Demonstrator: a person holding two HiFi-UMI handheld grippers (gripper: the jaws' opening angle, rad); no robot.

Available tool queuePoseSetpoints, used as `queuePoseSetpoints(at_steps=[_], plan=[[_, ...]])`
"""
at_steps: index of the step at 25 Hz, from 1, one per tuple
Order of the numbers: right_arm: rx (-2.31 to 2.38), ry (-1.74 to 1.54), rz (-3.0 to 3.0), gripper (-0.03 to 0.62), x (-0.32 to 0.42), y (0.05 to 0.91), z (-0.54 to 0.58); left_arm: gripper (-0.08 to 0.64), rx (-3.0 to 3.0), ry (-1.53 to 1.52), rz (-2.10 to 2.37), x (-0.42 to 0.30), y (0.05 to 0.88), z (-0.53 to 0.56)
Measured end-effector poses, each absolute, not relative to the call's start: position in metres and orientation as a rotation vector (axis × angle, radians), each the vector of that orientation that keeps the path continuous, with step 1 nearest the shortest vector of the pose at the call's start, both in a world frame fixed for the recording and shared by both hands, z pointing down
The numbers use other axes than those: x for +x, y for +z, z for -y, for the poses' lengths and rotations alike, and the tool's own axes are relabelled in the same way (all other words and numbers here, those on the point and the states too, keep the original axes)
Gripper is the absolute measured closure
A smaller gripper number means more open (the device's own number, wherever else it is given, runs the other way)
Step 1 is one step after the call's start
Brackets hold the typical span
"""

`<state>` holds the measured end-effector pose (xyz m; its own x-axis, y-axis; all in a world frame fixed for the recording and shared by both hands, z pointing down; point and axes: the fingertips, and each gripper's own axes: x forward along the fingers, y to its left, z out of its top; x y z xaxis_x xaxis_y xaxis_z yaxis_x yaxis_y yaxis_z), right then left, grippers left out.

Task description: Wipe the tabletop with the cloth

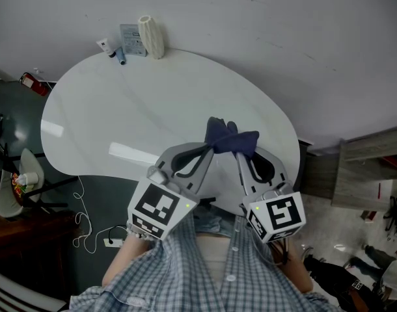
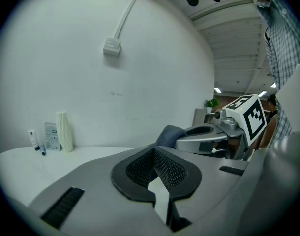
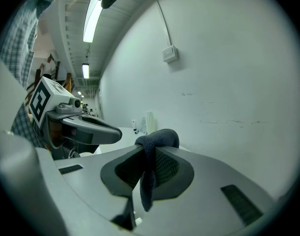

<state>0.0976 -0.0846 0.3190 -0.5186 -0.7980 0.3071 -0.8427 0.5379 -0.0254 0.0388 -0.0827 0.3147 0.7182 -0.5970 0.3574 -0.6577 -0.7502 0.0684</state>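
Cloth (image 1: 231, 138), dark blue, is pinched in the jaws of my right gripper (image 3: 149, 154). It bunches above them and hangs below, over the near part of the white table (image 1: 107, 109). My left gripper (image 2: 154, 152) sits just to its left, jaws together and empty. Far ahead of both, by the wall, stand a ribbed vase (image 1: 151, 36), a packet (image 1: 131, 39) and small tubes (image 1: 114, 51).

The left gripper (image 1: 207, 151) and the right gripper (image 1: 240, 156) are grey moulded plastic. Their broad curved jaws are lined with black cross-hatched rubber pads (image 2: 172, 171). Each carries a white cube with black square markers (image 1: 161, 207). The person wears a blue-and-white checked button shirt (image 1: 185, 275).
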Motion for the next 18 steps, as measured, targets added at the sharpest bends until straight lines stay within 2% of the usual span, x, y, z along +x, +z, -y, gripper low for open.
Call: queuePoseSetpoints(at_steps=[18], plan=[[1.365, 0.248, 2.503, 0.569, 0.0938, 0.3225, 0.0831, 0.554, 2.731, 0.465, 0.997, 0.0367, 0.3158, 0.0821]])
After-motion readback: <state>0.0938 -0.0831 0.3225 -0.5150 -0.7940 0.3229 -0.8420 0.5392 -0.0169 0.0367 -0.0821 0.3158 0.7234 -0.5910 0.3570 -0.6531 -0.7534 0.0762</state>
